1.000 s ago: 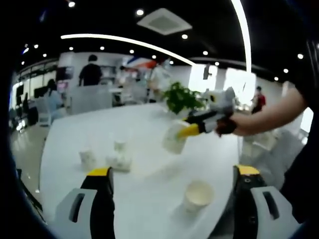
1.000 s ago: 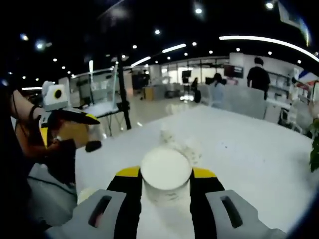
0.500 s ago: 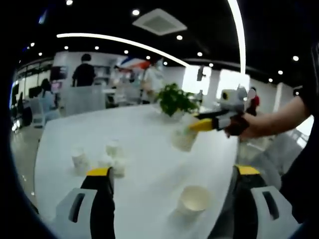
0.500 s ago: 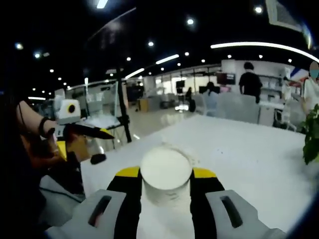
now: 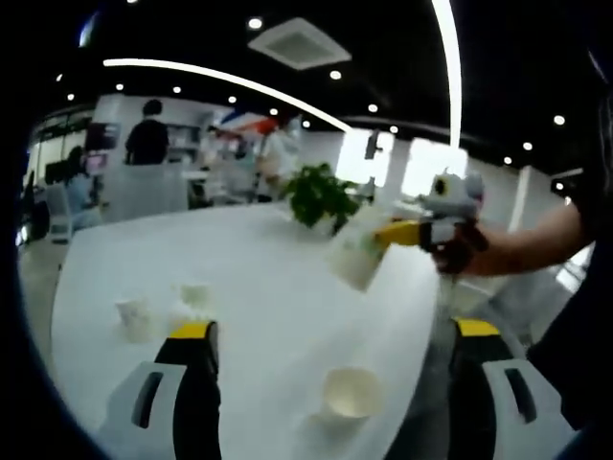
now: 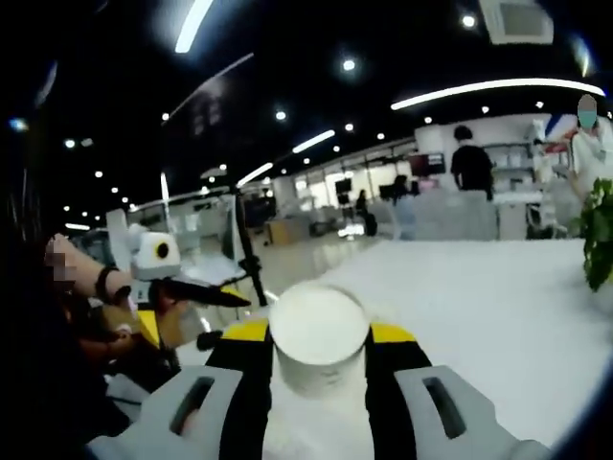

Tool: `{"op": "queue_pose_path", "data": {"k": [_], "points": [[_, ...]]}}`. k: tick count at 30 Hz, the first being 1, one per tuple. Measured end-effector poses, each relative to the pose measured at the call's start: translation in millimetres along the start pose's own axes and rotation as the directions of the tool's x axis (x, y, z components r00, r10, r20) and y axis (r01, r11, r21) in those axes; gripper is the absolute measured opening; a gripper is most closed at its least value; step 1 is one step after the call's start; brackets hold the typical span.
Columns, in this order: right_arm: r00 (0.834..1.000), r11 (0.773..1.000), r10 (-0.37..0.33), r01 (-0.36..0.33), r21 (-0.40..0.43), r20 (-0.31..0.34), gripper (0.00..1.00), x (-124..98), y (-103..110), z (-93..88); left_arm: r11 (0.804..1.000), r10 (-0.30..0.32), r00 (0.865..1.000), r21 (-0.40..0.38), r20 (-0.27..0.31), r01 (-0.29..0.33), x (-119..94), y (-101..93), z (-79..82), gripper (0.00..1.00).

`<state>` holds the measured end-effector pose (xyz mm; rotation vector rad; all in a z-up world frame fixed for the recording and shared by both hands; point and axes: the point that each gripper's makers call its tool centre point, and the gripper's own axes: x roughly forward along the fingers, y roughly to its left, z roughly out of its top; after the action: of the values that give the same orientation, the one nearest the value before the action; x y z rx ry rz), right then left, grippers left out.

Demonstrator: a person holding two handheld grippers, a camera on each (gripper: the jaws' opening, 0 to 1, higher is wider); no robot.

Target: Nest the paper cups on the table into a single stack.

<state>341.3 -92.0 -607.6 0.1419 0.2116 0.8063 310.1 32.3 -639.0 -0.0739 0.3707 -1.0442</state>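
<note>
My right gripper (image 6: 319,356) has its fingers (image 6: 247,383) clamped on a paper cup (image 6: 319,335), base facing the camera, held up off the white surface (image 6: 498,307). From the left gripper view you can see that same cup (image 5: 356,257) hanging tilted in the air over the far right part of the surface, next to a plant (image 5: 319,195). My left gripper (image 5: 330,412) is wide open with nothing in it. An open cup (image 5: 350,393) sits on the surface between its fingers, near edge. Three more cups (image 5: 163,309) are clustered far left, kinda blurry.
</note>
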Motion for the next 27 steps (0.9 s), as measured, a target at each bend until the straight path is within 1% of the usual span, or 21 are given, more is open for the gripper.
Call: {"op": "queue_pose_path", "data": {"k": [2,3,7,11,15,17,20,23,24,26,27], "points": [[1.0,0.999,0.011,-0.012,0.034,0.021,0.34,-1,6,1.1,1.0,-0.011,1.0,-0.013,-0.001,0.011,0,-3.1,-0.4,0.99],[0.999,0.998,0.015,-0.016,0.059,0.03,0.34,-2,8,1.2,1.0,-0.02,1.0,-0.023,0.01,0.021,0,-6.4,1.8,0.99],[0.997,0.994,0.019,-0.026,0.107,0.07,0.34,-4,15,2.2,0.998,-0.042,0.999,-0.043,0.029,0.043,-2,-14.8,6.3,0.97],[0.996,0.989,0.021,-0.034,0.144,0.086,0.34,-5,22,-1.4,0.997,-0.057,0.998,-0.046,0.027,0.058,-3,-21.3,5.1,0.97],[0.993,0.979,0.021,-0.043,0.198,0.115,0.34,-6,26,-1.8,0.997,-0.07,0.997,-0.043,0.017,0.07,-4,-25.2,1.2,0.97],[0.99,0.97,0.023,-0.056,0.238,0.137,0.34,-7,29,-0.7,0.996,-0.071,0.997,-0.046,0.015,0.071,-6,-25.6,0.3,0.96],[0.986,0.957,0.016,-0.063,0.285,0.164,0.34,-9,28,-1.0,0.994,-0.076,0.996,-0.072,0.036,0.078,-8,-28.2,3.4,0.95],[0.979,0.929,0.015,-0.088,0.359,0.201,0.34,-11,30,-1.1,0.994,-0.087,0.995,-0.061,0.045,0.089,-8,-33.9,4.7,0.96],[0.978,0.925,0.014,-0.091,0.369,0.207,0.34,-11,30,-1.9,0.994,-0.09,0.995,-0.063,0.046,0.093,-7,-35.0,4.7,0.95],[0.976,0.908,0.012,-0.101,0.406,0.216,0.34,-10,31,-4.3,0.992,-0.102,0.994,-0.075,0.047,0.106,-6,-38.8,4.7,0.95],[0.973,0.897,0.018,-0.117,0.426,0.23,0.34,-9,34,-3.6,0.99,-0.114,0.992,-0.08,0.05,0.117,-5,-42.7,4.9,0.94]]}}
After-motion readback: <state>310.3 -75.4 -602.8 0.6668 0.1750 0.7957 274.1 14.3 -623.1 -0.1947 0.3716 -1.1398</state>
